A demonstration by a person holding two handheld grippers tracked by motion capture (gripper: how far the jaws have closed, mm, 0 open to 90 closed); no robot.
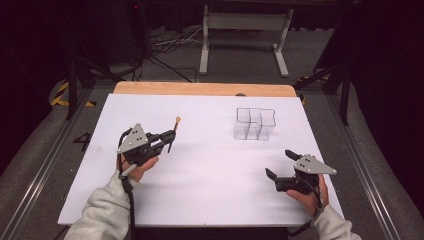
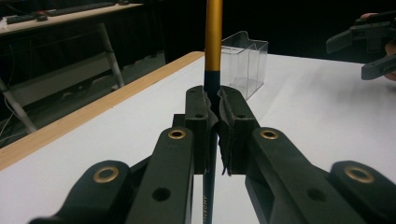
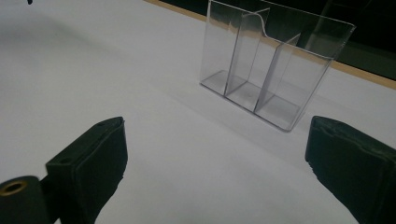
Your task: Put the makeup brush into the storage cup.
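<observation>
My left gripper (image 1: 169,137) is shut on a thin brush with a dark lower shaft and a gold upper part (image 2: 213,32). In the high view the brush (image 1: 175,126) stands nearly upright above the white table, left of centre, lifted off the surface. Between the pads (image 2: 227,121) the dark shaft (image 2: 209,186) runs straight down. A clear plastic organiser with several compartments (image 1: 254,124) stands at the back right of the table and is also seen at close range (image 3: 271,60). My right gripper (image 1: 281,163) rests open near the front right, its jaws wide apart with nothing between them, facing the organiser.
The white table top (image 1: 210,170) has a wooden strip (image 1: 200,89) along its far edge. Beyond it stand a white metal frame (image 1: 245,35) and cables on the floor. Rails run along both sides of the table.
</observation>
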